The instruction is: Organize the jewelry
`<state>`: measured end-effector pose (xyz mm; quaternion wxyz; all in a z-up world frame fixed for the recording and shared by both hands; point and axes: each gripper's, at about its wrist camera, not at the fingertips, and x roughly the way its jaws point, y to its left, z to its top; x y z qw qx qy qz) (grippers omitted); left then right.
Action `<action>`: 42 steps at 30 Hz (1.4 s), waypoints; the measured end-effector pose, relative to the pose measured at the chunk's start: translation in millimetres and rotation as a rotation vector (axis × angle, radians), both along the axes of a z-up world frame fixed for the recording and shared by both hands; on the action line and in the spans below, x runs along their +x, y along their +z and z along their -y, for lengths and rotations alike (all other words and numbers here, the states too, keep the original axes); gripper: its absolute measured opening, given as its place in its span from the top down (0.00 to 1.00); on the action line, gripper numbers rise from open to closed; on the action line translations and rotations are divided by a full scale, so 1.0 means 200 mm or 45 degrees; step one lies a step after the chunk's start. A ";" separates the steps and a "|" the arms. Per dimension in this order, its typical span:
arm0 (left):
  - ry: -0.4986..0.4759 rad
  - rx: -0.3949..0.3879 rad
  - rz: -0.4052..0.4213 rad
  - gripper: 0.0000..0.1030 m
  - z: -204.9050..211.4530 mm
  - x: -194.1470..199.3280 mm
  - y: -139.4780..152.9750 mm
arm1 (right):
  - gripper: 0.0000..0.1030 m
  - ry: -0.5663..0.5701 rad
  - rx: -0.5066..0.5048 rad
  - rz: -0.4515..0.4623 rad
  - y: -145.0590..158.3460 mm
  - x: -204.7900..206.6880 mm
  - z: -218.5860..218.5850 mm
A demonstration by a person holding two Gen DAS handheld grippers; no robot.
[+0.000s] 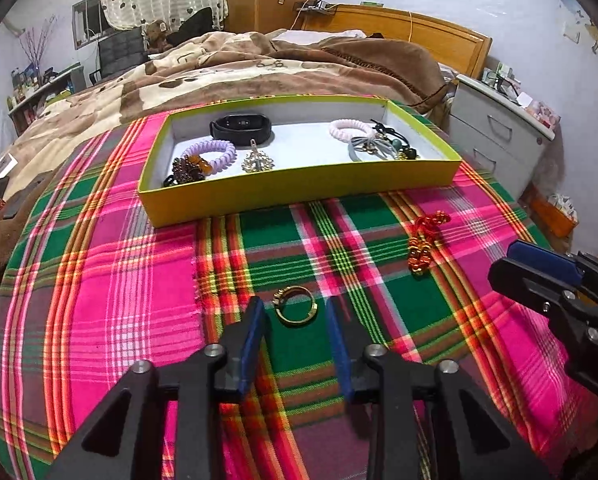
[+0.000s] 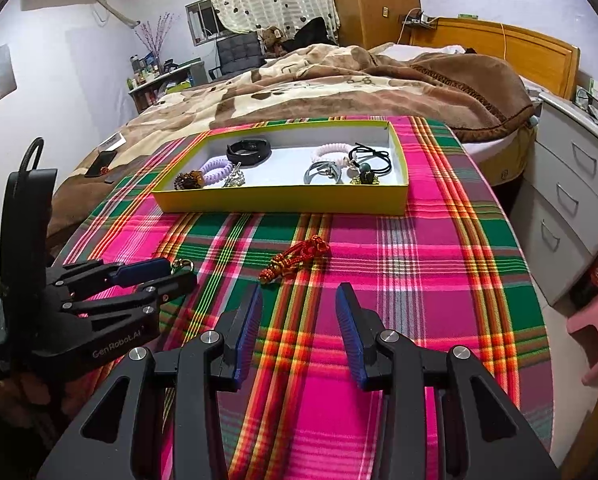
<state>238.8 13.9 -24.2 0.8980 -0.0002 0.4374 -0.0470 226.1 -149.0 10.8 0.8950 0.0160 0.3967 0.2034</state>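
A gold ring [image 1: 283, 298] lies on the plaid cloth [image 1: 99, 280] between the blue pads of my left gripper [image 1: 293, 306]; the pads stand a little off it on both sides. The right wrist view shows that gripper [image 2: 177, 274] low at the left, with the ring [image 2: 183, 266] at its tips. A red knotted charm with gold beads [image 1: 423, 244] [image 2: 295, 260] lies just ahead of my right gripper [image 2: 299, 292], which is open and holds nothing. It also shows at the right edge of the left wrist view [image 1: 539, 268]. Beyond stands a yellow box [image 1: 299, 192] [image 2: 283, 200] with hair ties, a black band and a brooch.
The cloth covers a small table beside a bed with a brown blanket [image 2: 339, 80]. A white drawer cabinet [image 2: 571, 208] stands at the right, a pink stool [image 2: 595, 328] below it. A dark phone [image 2: 101, 162] lies on the bed at the left.
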 end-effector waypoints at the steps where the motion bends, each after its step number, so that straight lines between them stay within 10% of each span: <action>1: 0.005 0.005 0.001 0.79 0.00 0.00 0.00 | 0.62 0.000 0.006 -0.005 0.00 0.01 0.00; 24: 0.038 -0.175 0.121 0.79 -0.19 -0.15 0.10 | 0.62 -0.057 -0.070 -0.133 -0.12 0.21 -0.20; 29: 0.035 -0.183 0.128 0.79 -0.20 -0.16 0.10 | 0.85 -0.079 -0.146 -0.115 -0.12 0.21 -0.20; 40: 0.021 -0.174 0.146 0.79 -0.18 -0.20 0.13 | 0.89 -0.055 -0.101 -0.108 -0.11 0.14 -0.13; 42: 0.014 -0.174 0.153 0.99 -0.18 -0.21 0.14 | 0.89 -0.043 -0.081 -0.098 -0.10 0.12 -0.12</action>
